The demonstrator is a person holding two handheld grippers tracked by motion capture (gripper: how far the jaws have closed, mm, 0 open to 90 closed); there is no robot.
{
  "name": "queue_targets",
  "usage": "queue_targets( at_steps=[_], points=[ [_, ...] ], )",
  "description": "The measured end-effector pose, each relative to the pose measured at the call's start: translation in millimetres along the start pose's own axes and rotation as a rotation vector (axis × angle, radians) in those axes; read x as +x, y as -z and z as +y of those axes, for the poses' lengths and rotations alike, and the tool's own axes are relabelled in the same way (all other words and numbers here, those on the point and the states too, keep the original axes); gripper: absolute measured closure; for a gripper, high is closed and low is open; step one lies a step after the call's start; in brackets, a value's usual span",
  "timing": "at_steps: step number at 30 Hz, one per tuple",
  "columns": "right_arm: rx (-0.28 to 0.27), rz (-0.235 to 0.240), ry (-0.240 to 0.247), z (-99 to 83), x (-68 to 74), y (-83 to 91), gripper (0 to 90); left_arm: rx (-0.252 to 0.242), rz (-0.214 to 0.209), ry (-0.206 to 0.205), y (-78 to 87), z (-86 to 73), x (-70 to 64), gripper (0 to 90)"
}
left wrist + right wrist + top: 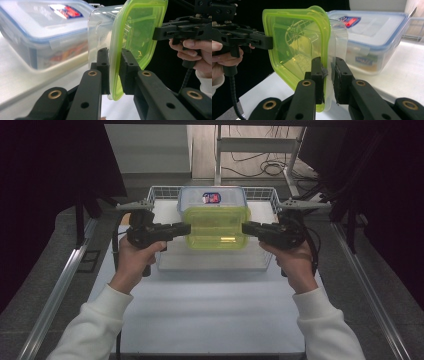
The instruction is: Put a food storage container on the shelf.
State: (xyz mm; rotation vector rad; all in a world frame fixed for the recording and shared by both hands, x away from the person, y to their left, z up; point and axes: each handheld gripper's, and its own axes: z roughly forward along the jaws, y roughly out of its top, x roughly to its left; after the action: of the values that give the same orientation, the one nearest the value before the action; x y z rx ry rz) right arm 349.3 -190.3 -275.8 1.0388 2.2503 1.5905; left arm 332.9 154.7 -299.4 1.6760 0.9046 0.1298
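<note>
**Two hand-held grippers lift a green-lidded container over the tray**

The left hand-held gripper (186, 229) is clamped on the left edge of the green-lidded container (216, 227). In the left gripper view its two black jaws stand nearly together, pinching the green lid's rim (115, 82) and the clear wall beneath it between them. The right hand-held gripper (246, 228) grips the opposite edge the same way; in the right gripper view its jaws press on either side of the lid edge (325, 75) and the clear tub wall.

The container hangs between the two grippers, raised off the surface, with its green lid facing the high camera. In both gripper views it appears edge-on and is seen against dark background, with the other gripper biting its far side.

Just behind it sits a larger clear box with a blue-rimmed lid (212, 198) bearing a red and blue label. That box rests in a white wire-sided tray (162, 195) at the far end of the white surface (205, 315). Both of the person's hands wear white sleeves (95, 320) and come in from the near edge.
</note>
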Motion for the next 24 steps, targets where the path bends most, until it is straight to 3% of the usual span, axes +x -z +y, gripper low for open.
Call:
queue_targets(
  at_steps=[13,24],
  points=[
    [-0.004,-0.005,-0.016,32.1,-13.0,-7.9,79.7,0.002,-0.001,0.004,-6.3,32.5,14.5,80.6],
    [-0.009,0.014,-0.056,55.5,-34.9,-23.9,79.8,0.003,0.014,0.032,-13.9,56.4,28.4,80.7]
  ],
)
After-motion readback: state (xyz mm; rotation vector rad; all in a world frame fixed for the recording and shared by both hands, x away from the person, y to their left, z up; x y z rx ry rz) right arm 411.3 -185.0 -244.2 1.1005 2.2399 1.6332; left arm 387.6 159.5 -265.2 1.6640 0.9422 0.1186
